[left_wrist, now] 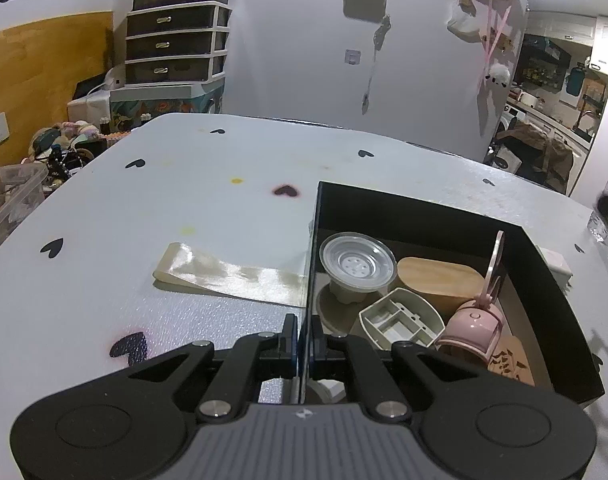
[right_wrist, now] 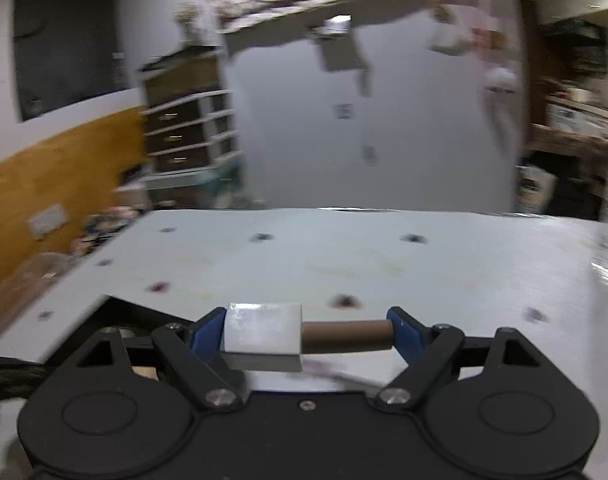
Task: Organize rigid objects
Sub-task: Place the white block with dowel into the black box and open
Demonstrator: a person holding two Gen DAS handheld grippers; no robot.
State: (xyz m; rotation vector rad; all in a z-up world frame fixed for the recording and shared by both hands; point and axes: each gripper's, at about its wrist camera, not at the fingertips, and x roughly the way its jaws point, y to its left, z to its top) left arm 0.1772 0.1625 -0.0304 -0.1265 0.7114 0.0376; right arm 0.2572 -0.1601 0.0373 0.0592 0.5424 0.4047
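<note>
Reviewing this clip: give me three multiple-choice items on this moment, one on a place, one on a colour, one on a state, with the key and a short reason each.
1. Where is the pink mug?
A. inside the black box
B. on the bare table
C. in a drawer

2. What colour is the block end of the thing in the right gripper?
A. red
B. white
C. green

3. How does the left gripper stand?
A. wide open over the table
B. holding a mug
C. shut on the box's near wall

Key: 1 A, the mug lies among the other items in the box. 2 B, the white block with brown handle spans the pads. 3 C, both pads pinch the thin black wall.
</note>
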